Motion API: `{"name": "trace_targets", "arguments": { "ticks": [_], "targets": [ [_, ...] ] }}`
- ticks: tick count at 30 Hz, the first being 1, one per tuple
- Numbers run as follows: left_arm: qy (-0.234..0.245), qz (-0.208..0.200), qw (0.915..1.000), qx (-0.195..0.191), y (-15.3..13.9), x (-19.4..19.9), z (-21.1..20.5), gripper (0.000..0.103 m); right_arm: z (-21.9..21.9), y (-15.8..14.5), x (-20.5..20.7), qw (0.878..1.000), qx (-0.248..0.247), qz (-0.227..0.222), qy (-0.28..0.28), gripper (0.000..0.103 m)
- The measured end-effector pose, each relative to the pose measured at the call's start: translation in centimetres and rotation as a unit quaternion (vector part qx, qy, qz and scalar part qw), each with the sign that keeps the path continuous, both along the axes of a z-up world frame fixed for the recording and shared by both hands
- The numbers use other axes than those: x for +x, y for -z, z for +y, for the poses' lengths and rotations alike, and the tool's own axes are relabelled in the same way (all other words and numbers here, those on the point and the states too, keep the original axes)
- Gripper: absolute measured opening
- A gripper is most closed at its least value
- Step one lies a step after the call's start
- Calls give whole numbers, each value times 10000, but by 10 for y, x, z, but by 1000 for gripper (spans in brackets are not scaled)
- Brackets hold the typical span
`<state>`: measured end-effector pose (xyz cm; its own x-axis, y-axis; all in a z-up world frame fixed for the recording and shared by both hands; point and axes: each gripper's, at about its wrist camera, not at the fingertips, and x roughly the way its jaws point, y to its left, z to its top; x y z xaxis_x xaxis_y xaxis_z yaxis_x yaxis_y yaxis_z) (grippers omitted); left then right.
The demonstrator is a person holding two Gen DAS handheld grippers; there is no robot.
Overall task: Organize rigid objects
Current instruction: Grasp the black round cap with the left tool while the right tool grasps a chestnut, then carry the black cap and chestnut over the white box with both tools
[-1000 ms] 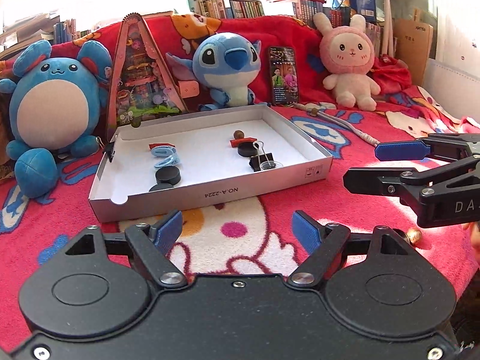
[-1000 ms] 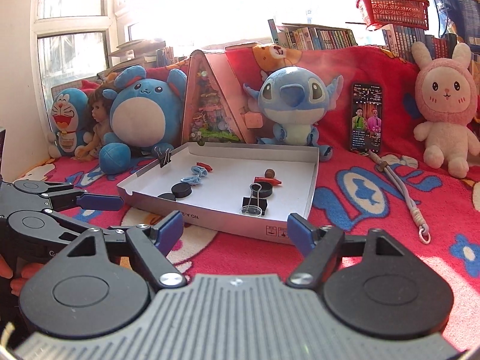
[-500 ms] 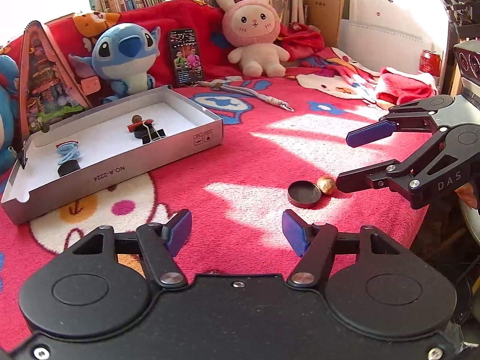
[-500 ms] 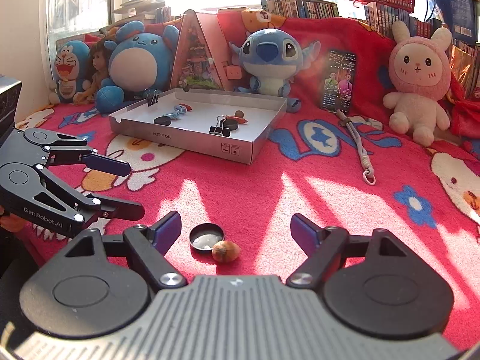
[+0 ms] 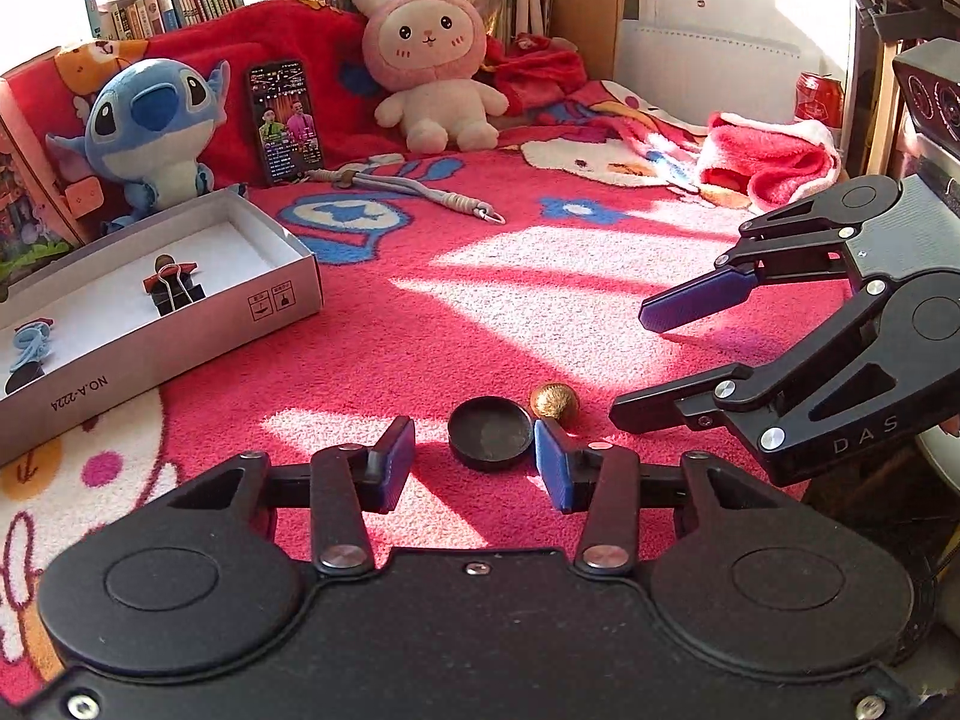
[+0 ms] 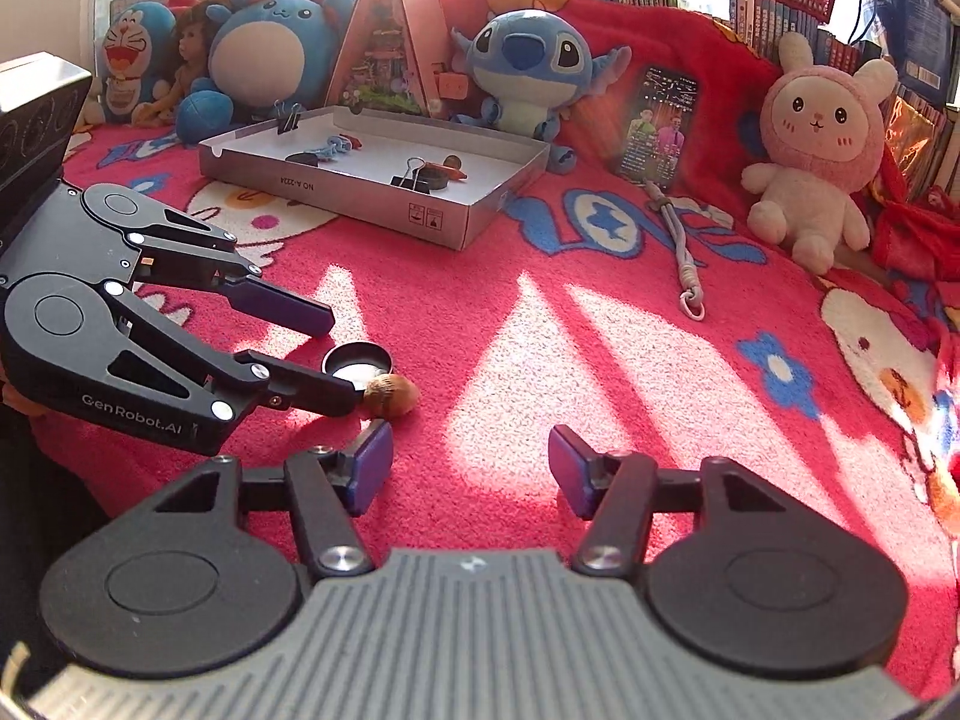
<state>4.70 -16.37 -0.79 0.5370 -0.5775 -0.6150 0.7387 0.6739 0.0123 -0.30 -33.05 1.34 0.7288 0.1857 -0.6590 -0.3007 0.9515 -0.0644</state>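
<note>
On the red blanket [image 5: 420, 312], just ahead of the left gripper [image 5: 474, 462], lies a round black cap [image 5: 491, 432] with a small brown nut [image 5: 555, 401] touching its far right side. The left jaws have just been closing and now stand apart with nothing pressed between them; the cap sits just beyond the fingertips, a little right of the midline, so that the right pad [image 5: 552, 471] is almost at its rim. Seen from the right wrist, the left gripper [image 6: 336, 360] reaches in from the left with one finger above the cap [image 6: 355, 363] and the lower one ending beside the nut [image 6: 390, 396]. The right gripper [image 6: 471, 468] hovers nearer the viewer, its jaws also just narrowed yet still wide apart and empty; the nut lies ahead and to its left. The left hand is the nearer to both. The cap is round, so no axis matters. The white box [image 5: 180, 324] with its clips and pieces lies well apart to the left, with bare blanket between for carrying things across
</note>
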Motion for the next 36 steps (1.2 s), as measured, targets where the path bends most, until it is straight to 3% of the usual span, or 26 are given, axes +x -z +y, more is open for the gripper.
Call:
{"name": "trace_targets", "arguments": {
  "ticks": [4, 9, 13, 19, 21, 26, 36],
  "targets": [
    [-14, 4, 10000, -6, 0, 1, -4, 31, -1, 0, 3, 9998, 218, 30, 7, 70],
    [-238, 104, 9997, -31, -3, 5, 3, 30, 4, 1, 8, 9989, 448, 67, -87, 69],
    [-474, 148, 9988, -11, -5, 10, 12, 30, 11, 5, 13, 9985, 509, 137, -126, 59],
    [-845, 121, 9963, 35, -6, 15, 27, 30, 22, 6, 15, 9977, 612, 116, -251, 56],
    [-1067, 132, 9942, 39, -7, 16, 33, 30, 27, 9, 16, 9983, 517, 34, -257, 53],
    [-1768, 148, 9841, 86, -7, 13, 45, 30, 31, 17, 16, 9982, 568, -179, 50, 27],
    [-2322, 103, 9725, 116, -13, 21, 64, 30, 42, 15, 20, 9955, 787, -423, 314, 26]
  ]
}}
